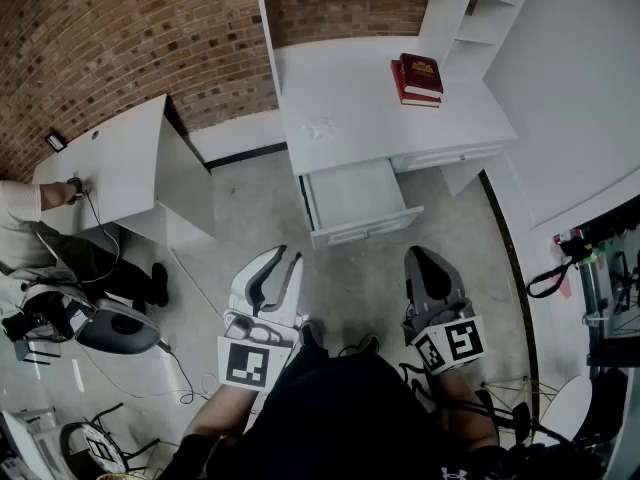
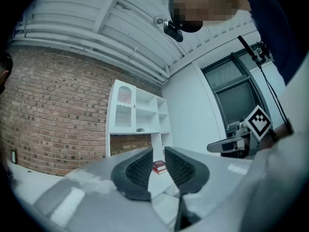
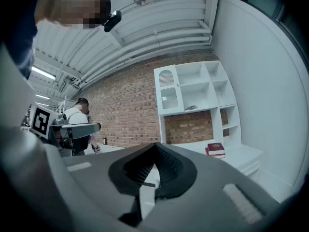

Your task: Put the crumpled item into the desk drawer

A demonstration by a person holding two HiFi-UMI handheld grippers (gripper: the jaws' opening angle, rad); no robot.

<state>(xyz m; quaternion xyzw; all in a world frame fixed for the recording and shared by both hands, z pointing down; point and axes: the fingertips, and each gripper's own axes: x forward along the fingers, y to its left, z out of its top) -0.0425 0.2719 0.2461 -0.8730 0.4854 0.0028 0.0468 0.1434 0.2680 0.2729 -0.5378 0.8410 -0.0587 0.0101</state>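
Observation:
A small white crumpled item (image 1: 318,126) lies on the top of the white desk (image 1: 350,103), left of its middle. Below the desk top, the desk drawer (image 1: 360,204) stands pulled out, and nothing shows inside it. Both grippers hover low over the floor in front of the drawer, well short of the desk. My left gripper (image 1: 279,259) (image 2: 158,152) is open by a narrow gap with nothing between its pads. The right gripper (image 1: 421,260) (image 3: 155,147) is shut and holds nothing.
Two red books (image 1: 418,78) (image 2: 159,167) (image 3: 215,149) are stacked on the desk's right part, under a white hutch (image 3: 193,88). A second white desk (image 1: 120,163) stands at the left, with a person (image 1: 25,230) seated by it. Cables and gear (image 1: 590,268) sit at the right.

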